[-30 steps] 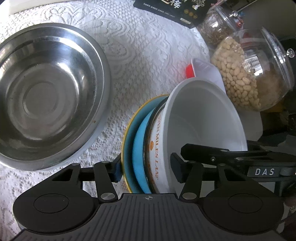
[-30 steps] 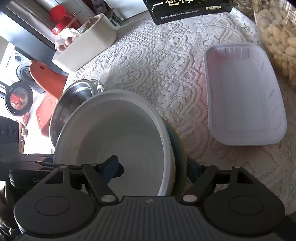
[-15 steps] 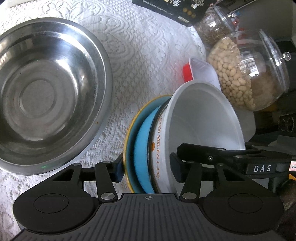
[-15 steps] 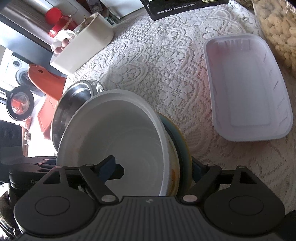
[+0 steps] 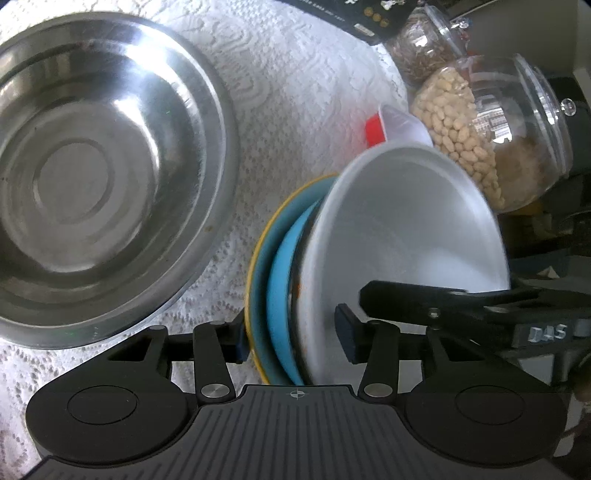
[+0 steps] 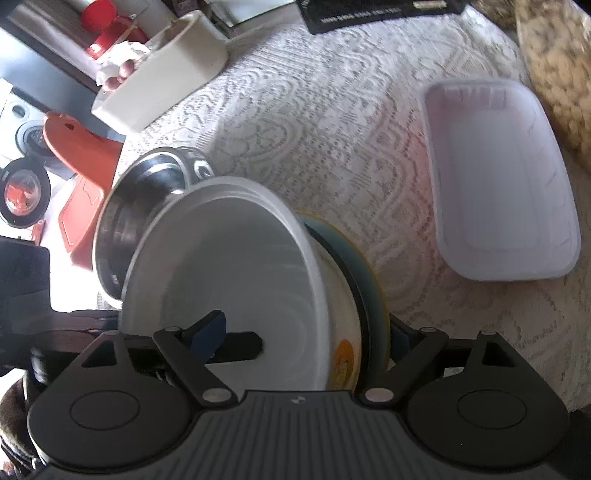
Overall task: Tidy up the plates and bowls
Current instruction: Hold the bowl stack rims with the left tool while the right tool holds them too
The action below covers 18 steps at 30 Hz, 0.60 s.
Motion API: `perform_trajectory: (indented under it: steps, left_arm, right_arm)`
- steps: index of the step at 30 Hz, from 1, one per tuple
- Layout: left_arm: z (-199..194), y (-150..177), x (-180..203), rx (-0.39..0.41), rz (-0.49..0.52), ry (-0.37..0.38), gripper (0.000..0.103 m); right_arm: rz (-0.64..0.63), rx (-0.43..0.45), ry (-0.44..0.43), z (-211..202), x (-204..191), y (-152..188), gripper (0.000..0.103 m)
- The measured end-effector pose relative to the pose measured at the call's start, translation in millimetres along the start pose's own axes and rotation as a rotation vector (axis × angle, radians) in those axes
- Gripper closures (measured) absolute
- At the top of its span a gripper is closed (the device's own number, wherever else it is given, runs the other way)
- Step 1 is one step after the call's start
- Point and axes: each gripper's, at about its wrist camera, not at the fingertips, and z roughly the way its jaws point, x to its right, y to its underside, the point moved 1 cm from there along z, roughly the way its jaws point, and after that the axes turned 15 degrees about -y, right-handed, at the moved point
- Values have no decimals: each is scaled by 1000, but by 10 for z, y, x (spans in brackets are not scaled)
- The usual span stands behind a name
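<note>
A white bowl (image 5: 402, 229) is nested against a blue plate with a yellow rim (image 5: 275, 266), the stack held on edge above the lace cloth. My left gripper (image 5: 293, 338) is shut on this stack, one finger outside the plate, one inside the bowl. My right gripper (image 6: 306, 338) is shut on the same stack (image 6: 236, 273) from the opposite side. A large steel bowl (image 5: 96, 173) sits on the table to the left; its rim shows behind the stack in the right wrist view (image 6: 147, 184).
A white plastic tray (image 6: 498, 177) lies on the cloth at right. Glass jars of beans (image 5: 491, 136) and grain (image 5: 424, 48) stand at the table's far right edge. A cream container (image 6: 162, 77) and a black box (image 6: 373, 11) sit at the back.
Both grippers have carried the stack a little further left toward the steel bowl, which now fills more of the left wrist view. The grips have not changed.
</note>
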Motion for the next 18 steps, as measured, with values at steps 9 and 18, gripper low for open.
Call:
perform_trajectory:
  steps: [9,18]
  left_arm:
    - [-4,8,-84,-16,-11,42,52]
    - [-36,-2,18,20,39,29,54]
  right_arm:
    - [-27,-16,22,36,-93,-27,13]
    - [21,-23,-25,51,156,16,12]
